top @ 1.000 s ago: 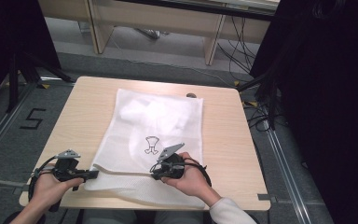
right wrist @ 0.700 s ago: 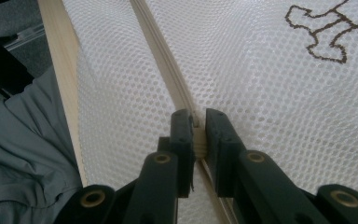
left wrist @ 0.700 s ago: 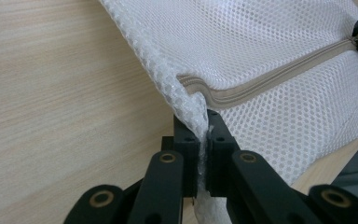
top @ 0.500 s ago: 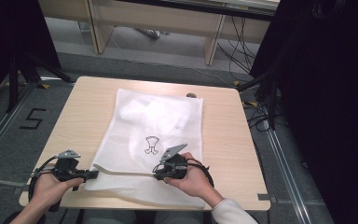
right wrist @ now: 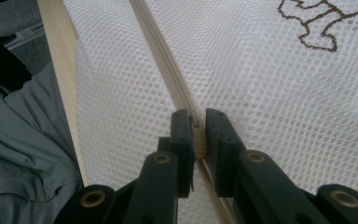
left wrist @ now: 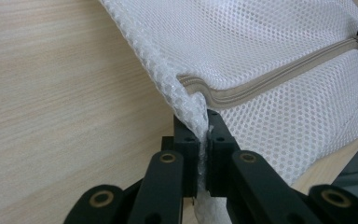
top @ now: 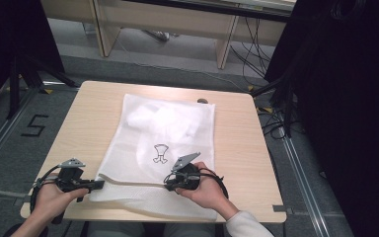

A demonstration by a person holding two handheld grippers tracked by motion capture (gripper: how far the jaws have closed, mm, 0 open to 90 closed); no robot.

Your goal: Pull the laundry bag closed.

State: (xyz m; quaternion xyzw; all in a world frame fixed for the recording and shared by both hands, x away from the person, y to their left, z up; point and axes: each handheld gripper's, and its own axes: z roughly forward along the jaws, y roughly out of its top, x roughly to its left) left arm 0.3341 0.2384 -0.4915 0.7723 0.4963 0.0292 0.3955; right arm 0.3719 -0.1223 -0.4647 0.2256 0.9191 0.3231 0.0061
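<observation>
Bag: a white mesh bag (top: 163,143) lies flat on my bench (top: 84,118), its near edge hanging a little over the front edge of the bench.
Zipper: a beige zipper (left wrist: 279,77) runs across the bag near its front end, between my two tools.
Left tool: my left tool (left wrist: 204,140) is closed on the corner of the bag, where the zipper ends; the mesh is pinched between the jaws. In the high view I see it (top: 96,184) at the bag's near left corner.
Right tool: my right tool (right wrist: 196,135) is closed on the zipper line. The high view shows it (top: 170,183) further right along the same line.
Hidden: the slider of the zipper is covered by the right jaws, so I cannot make it out. What is inside the bag is only a pale lump (top: 150,118) behind the mesh, at the far end.
Mark: a small brown figure (top: 160,153) is printed in the middle of the bag.
Around: a little dark thing (top: 203,101) lies on the bench just beside the far right corner of the bag; too small to tell what. On the floor at left is a mark "5" (top: 33,126).
</observation>
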